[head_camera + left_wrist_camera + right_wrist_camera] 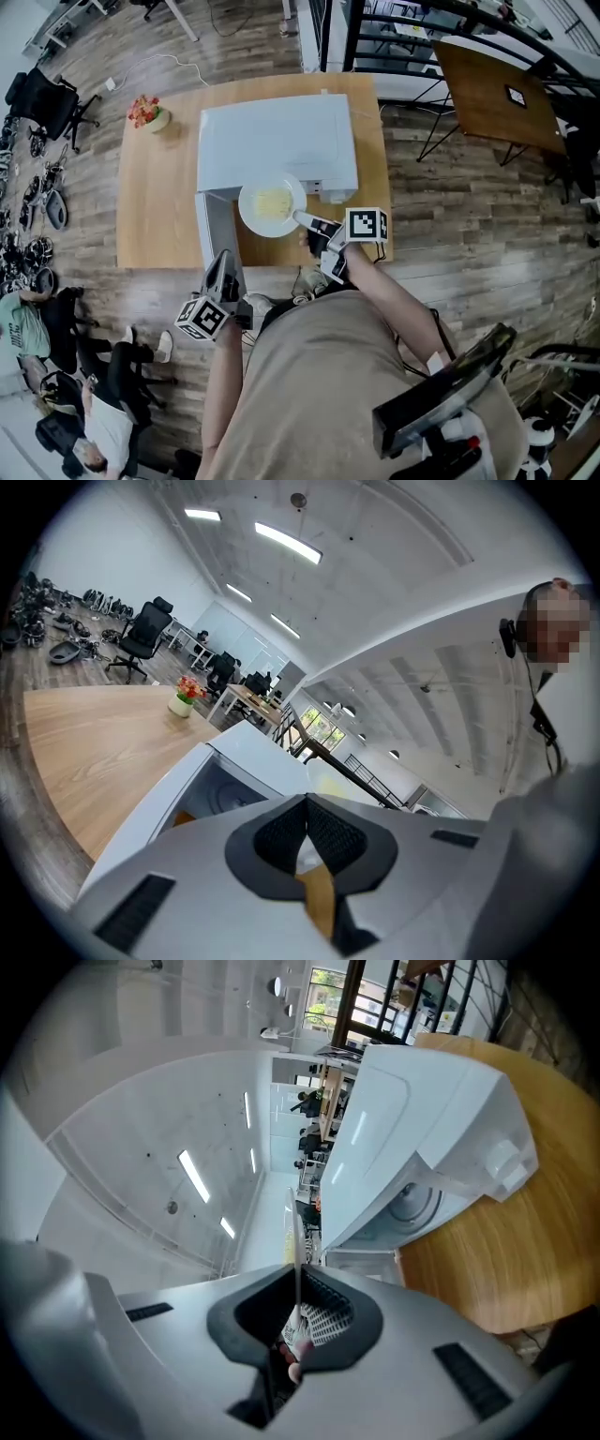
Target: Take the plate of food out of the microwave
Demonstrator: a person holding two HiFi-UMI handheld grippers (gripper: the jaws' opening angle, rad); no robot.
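Closest to the head camera is the person's torso [309, 375], and both tools reach out from it toward the table [159, 206]. The right hand-held gripper [302, 220] is clamped tight on the plate [272, 202]. The plate runs off ahead of its jaws and to their left, so only the near right rim is held and all the weight hangs out beyond the tips. In the right gripper view the plate [297, 1232] shows edge-on as a thin pale line rising from between the closed pads of that hand-held gripper [296, 1288], with the microwave [422, 1119] just beyond it to the right. The plate is round, so no long axis matters, only which way its free side points: toward the microwave [277, 141] and the open door [216, 225] on the gripper's left. It sits at the mouth of the microwave, overlapping its front edge from above, and I judge it out or very nearly out. The left hand-held gripper [223, 262] is near the door's outer end, well behind and left of the plate. Its jaws are pressed together [307, 810] with nothing I can make out gripped in them, so the right hand alone carries the load. The plate is white and shallow, with a mound of pale yellow food [273, 201] in its middle. A rim-only grip could let it tip.
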